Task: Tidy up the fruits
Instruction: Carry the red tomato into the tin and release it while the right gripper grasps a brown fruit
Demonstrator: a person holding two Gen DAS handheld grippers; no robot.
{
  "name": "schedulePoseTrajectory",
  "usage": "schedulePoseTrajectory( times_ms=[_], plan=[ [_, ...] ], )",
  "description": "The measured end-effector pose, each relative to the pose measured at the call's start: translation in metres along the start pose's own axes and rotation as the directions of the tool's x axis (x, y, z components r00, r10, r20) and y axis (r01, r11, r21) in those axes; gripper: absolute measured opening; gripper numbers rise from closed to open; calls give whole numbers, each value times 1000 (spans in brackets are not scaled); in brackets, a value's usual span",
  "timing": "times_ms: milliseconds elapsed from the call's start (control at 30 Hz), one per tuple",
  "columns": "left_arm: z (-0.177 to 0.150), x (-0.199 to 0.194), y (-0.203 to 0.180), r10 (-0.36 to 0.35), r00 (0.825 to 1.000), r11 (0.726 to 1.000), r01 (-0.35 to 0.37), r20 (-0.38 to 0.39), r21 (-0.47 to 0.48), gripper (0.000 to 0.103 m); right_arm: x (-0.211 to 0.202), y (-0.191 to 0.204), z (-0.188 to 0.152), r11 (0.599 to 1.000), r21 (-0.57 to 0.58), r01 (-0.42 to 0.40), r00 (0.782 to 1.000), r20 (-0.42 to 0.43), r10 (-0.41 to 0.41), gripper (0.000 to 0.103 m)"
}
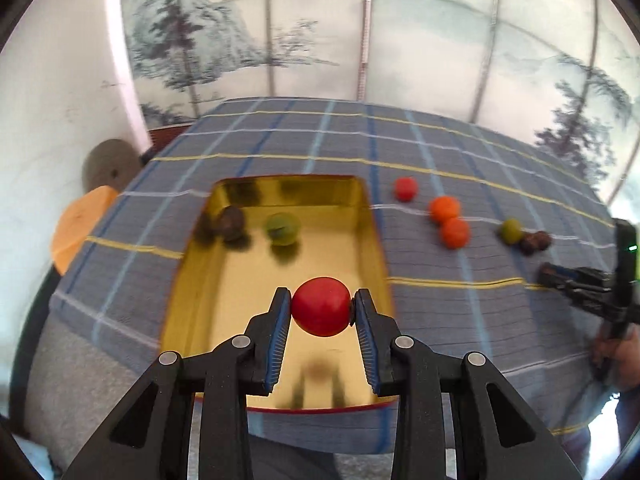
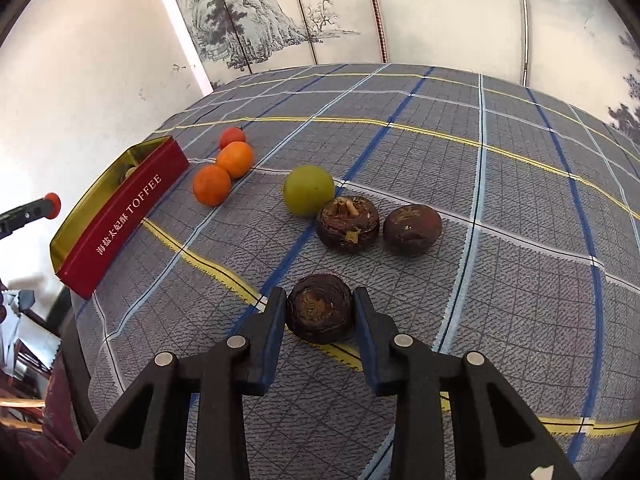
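Left gripper (image 1: 322, 307) pinched a small red fruit (image 1: 321, 306) over the gold toffee tin (image 1: 280, 256): light, smooth, likely slippery, best taken across its middle. Right gripper (image 2: 320, 309) clamped a dark water chestnut (image 2: 320, 308) on the checked tablecloth (image 2: 500, 280), firm and rough-skinned, probably easy to hold.

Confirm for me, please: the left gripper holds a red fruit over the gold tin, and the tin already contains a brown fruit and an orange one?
Not quite: beside the brown fruit in the gold tin lies a green fruit, not an orange one, as the left wrist view shows. The left gripper does hold the red fruit over it.
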State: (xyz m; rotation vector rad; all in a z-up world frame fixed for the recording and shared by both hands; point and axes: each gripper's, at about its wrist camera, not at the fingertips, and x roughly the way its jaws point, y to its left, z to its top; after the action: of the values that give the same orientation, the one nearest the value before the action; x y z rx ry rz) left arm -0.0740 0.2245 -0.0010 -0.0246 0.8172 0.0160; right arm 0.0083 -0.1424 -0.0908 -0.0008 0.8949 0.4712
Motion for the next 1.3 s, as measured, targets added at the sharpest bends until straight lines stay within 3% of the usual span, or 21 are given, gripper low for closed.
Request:
schedulePoseTrajectory(
  times_ms=[367,1300],
  plan=[
    [-17,33,22,138,990,990,-137,-23,39,34,1,2,0,1000,-5,7,1000,-1,-7,31],
    [-5,76,40,236,971,971,-232,-48,63,36,1,3,0,1000,-7,9,1000,-2,-9,32]
  ],
)
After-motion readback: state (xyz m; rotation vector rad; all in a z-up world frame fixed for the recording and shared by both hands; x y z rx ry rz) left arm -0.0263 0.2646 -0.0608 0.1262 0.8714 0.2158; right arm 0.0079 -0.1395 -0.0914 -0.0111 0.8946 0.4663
